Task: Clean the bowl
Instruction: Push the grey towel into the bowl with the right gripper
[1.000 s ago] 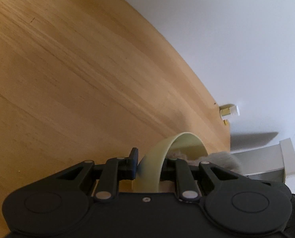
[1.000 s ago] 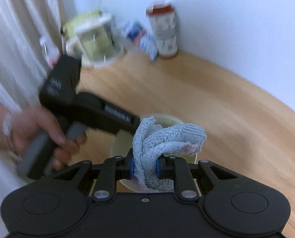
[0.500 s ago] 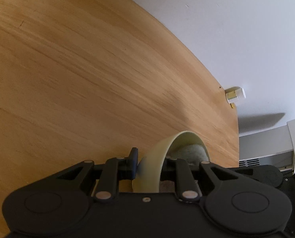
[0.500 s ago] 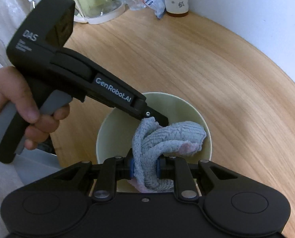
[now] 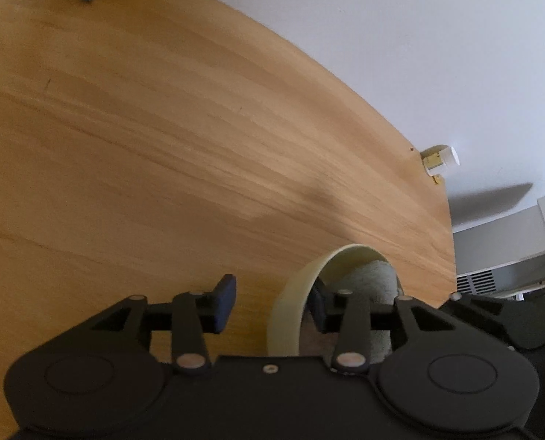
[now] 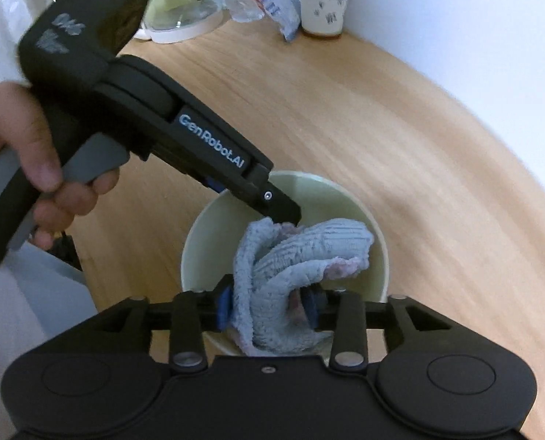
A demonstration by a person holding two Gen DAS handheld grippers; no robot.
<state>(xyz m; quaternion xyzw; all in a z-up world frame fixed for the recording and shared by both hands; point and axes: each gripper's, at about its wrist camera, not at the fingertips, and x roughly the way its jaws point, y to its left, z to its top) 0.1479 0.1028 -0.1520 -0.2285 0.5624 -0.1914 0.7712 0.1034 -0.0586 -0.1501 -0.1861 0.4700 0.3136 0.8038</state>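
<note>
In the left wrist view, your left claw (image 5: 269,302) is opening: its two pads are standing apart on either side of the pale bowl (image 5: 291,311) wall, one outside and one inside, and they are no longer pressing on the rim. The bowl is sitting on the wooden tabletop (image 5: 162,146), near its edge. It is looking stiff, smooth and light, so it is likely sliding easily; I think the rim wall is the good place for taking hold. In the right wrist view, your right claw (image 6: 269,306) is also opening, with the grey-blue cloth (image 6: 294,271) still between its pads, bunched up and lying inside the bowl (image 6: 214,242). The cloth is looking soft and thick, so it is probably sagging when gripped loosely; take it at the thick fold. The left claw's (image 6: 283,212) tip is resting at the far rim, just touching the cloth.
</note>
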